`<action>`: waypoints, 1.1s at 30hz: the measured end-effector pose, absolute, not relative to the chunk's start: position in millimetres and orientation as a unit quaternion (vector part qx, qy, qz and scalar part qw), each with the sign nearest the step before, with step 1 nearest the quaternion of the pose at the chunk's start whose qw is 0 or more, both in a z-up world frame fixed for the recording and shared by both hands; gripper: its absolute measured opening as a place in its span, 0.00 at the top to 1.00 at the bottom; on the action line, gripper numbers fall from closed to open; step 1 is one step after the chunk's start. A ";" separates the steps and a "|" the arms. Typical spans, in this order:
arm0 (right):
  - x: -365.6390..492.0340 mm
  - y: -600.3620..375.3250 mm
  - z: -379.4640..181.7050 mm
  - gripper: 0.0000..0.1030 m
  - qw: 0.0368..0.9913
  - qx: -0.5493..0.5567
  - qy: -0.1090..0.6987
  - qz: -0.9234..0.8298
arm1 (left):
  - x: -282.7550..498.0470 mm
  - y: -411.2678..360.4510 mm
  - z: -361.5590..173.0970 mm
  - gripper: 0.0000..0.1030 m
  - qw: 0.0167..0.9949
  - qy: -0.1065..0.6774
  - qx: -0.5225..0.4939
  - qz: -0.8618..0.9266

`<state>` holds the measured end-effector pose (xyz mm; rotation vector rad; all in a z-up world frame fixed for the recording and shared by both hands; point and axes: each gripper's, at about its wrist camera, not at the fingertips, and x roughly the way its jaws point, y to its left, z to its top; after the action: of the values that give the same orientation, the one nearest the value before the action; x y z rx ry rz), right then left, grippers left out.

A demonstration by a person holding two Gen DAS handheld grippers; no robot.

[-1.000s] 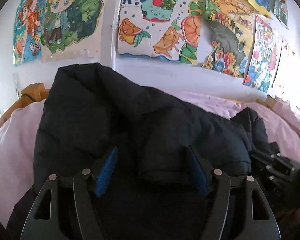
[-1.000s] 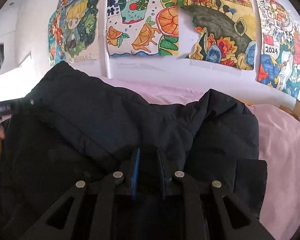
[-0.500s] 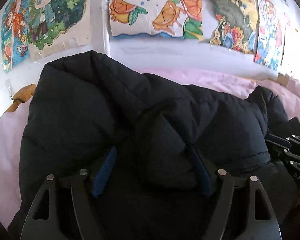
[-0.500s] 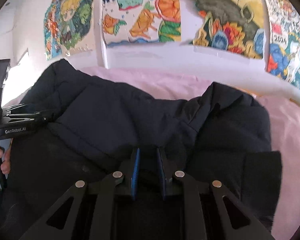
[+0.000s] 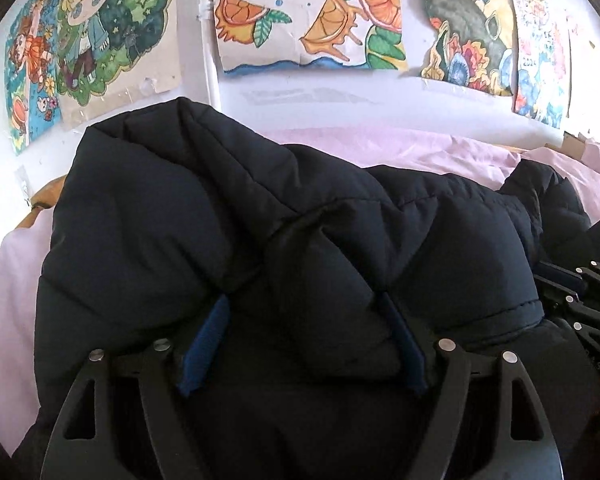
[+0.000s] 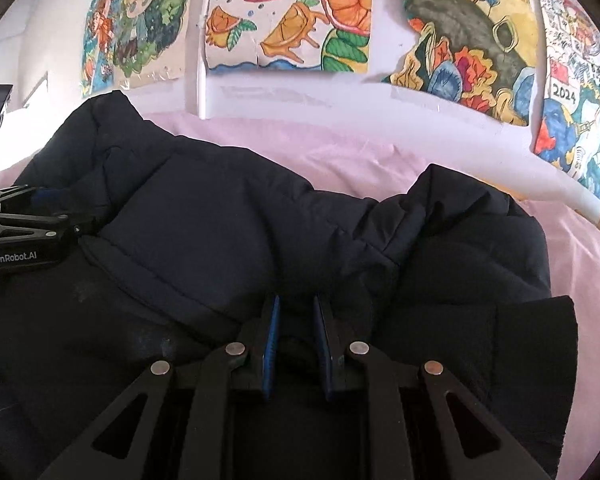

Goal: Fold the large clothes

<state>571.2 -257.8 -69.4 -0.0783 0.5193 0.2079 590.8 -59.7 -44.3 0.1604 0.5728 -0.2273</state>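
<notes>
Right gripper (image 6: 296, 320) jaws pinch the dark jacket (image 6: 228, 232) (pink bedsheet (image 6: 340, 152) beneath).
</notes>
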 end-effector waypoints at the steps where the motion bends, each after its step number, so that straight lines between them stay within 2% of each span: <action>1: 570.2 -257.3 -69.5 0.83 0.961 -0.039 0.254 0.102 | 589.8 -60.1 -42.9 0.27 0.950 0.281 0.080 -0.110; 11: 563.2 -265.5 -64.7 0.83 0.963 -0.019 0.243 0.116 | 580.9 -60.1 -36.5 0.17 0.955 0.269 0.078 -0.101; 15: 559.2 -268.7 -57.0 0.80 0.961 -0.018 0.247 0.120 | 573.4 -59.5 -29.8 0.12 0.955 0.272 0.074 -0.096; 17: 555.4 -268.8 -53.9 0.74 0.962 -0.020 0.245 0.116 | 570.2 -58.1 -28.4 0.12 0.955 0.272 0.071 -0.097; 18: 553.0 -269.3 -52.1 0.68 0.963 -0.021 0.244 0.113 | 568.7 -57.6 -27.6 0.12 0.955 0.273 0.068 -0.097; 20: 548.4 -271.9 -49.0 0.33 0.965 -0.022 0.244 0.099 | 565.6 -56.4 -25.3 0.12 0.955 0.273 0.064 -0.095; 21: 547.1 -275.7 -48.0 0.00 0.964 -0.014 0.248 0.097 | 563.5 -55.7 -23.7 0.11 0.956 0.271 0.063 -0.094; 33: 523.0 -280.6 -27.6 0.00 0.963 -0.008 0.249 0.107 | 534.8 -49.8 -8.1 0.11 0.964 0.240 0.054 -0.100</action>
<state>523.0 -280.6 -27.6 -0.0170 0.5041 0.2165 534.8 -49.8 -8.1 0.1091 0.4864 -0.2014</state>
